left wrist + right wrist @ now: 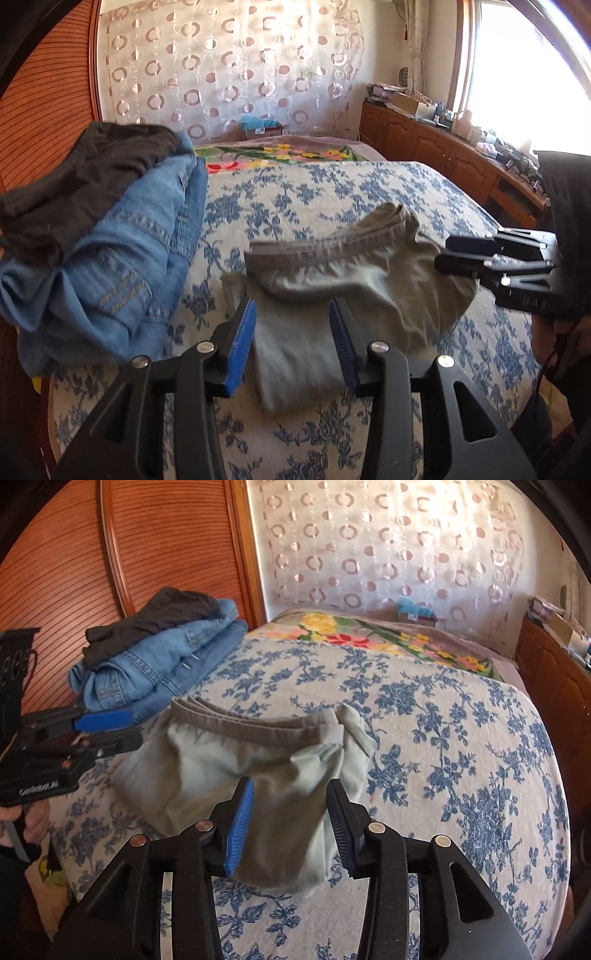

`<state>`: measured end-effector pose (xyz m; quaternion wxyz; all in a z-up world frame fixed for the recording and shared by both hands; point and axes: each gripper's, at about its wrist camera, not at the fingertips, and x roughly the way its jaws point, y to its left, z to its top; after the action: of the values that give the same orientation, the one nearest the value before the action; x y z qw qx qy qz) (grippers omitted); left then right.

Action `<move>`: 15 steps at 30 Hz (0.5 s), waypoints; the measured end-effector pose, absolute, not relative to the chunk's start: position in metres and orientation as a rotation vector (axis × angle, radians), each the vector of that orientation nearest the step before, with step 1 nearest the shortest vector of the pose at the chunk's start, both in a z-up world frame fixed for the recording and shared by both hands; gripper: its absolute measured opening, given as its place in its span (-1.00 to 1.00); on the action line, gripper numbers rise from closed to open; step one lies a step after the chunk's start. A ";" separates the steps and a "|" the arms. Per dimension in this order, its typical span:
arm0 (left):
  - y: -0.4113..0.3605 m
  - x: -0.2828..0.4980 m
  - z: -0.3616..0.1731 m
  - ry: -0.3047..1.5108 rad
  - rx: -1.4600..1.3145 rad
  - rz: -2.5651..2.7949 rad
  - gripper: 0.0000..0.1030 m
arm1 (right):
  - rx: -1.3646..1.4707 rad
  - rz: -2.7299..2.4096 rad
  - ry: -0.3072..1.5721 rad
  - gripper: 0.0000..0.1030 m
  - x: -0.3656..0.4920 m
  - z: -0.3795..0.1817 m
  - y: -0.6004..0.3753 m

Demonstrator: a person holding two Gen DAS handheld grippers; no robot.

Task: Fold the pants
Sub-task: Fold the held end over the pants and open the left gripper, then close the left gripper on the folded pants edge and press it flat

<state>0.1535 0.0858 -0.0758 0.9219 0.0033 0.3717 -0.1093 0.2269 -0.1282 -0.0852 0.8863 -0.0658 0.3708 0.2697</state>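
At the centre of both views, on the blue-flowered bedspread (295,192), lie the grey-green pants (343,280), folded over with the waistband on top. The left gripper (291,343) has its fingers spread apart above one end, holding nothing; the right gripper (290,827) is likewise spread, perhaps brushing cloth. Upper left sits a stack of jeans (159,664).

We record a bed under a blue-flowered white woven bedspread (369,192) (443,709); on it lie folded grey-green cotton pants (332,288) (221,760), folded blue denim jeans (122,258) (166,668), and a bright floral blanket (280,153) (369,635).
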 end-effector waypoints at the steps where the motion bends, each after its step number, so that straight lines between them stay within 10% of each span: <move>1: 0.086 0.150 -0.079 0.771 0.004 -0.225 -0.21 | -0.132 0.554 0.774 -0.21 0.226 -0.086 -0.132; 15: 0.088 0.128 -0.103 0.825 0.007 -0.228 -0.21 | -0.151 0.586 0.818 -0.20 0.184 -0.105 -0.160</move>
<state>0.1279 0.0876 -0.1026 0.9098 0.0034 0.3999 -0.1105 0.1836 -0.1604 -0.1045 0.8733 -0.0721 0.3917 0.2805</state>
